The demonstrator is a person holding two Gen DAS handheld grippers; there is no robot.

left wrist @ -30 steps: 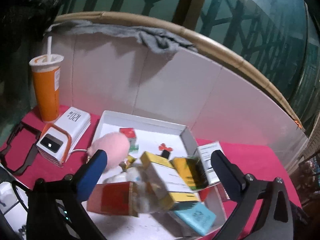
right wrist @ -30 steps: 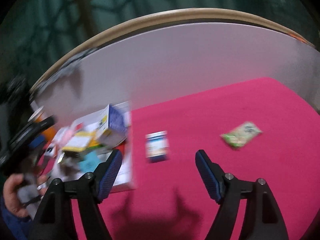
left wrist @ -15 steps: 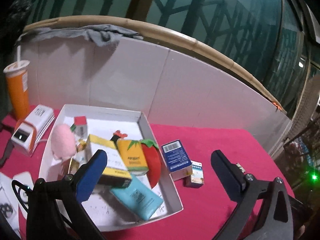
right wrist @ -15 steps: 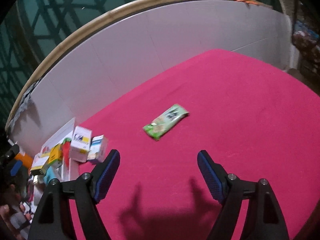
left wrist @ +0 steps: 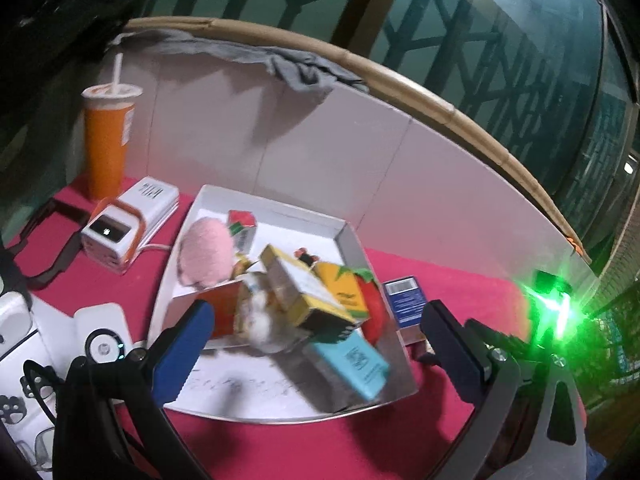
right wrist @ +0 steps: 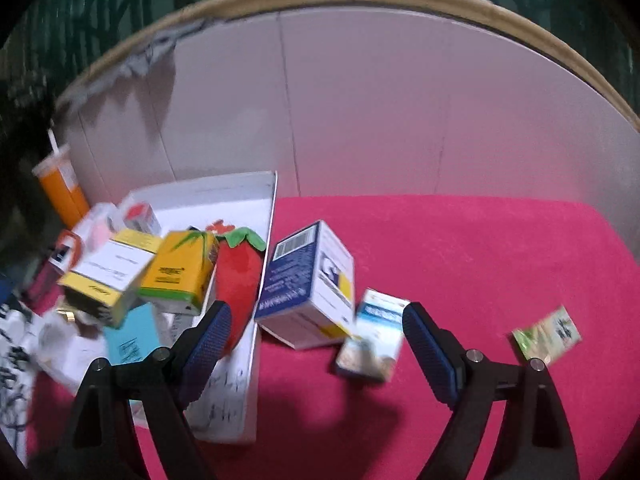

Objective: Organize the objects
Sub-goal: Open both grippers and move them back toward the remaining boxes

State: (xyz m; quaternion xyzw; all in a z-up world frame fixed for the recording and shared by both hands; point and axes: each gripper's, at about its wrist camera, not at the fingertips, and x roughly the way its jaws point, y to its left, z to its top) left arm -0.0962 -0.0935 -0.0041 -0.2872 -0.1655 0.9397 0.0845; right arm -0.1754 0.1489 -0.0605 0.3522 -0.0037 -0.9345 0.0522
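A white tray (right wrist: 262,240), left of centre in the right wrist view, is heaped with tilted boxes, a red strawberry plush (right wrist: 238,276) at its right wall. A blue-and-white box (right wrist: 308,284), a small white-blue box (right wrist: 374,336) and a green sachet (right wrist: 546,334) lie on the pink cloth rightward.

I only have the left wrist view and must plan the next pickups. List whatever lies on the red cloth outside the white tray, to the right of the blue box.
Observer: A small white-and-blue box lies on the cloth, just right of the blue box.
Operator: Go on, further right.
Observer: A green packet lies flat and alone, further right again.
Operator: Report the right gripper.
Observer: The right gripper is open and its jaws have just been opening. It holds nothing. The small white-and-blue box sits ahead between its fingers, untouched.
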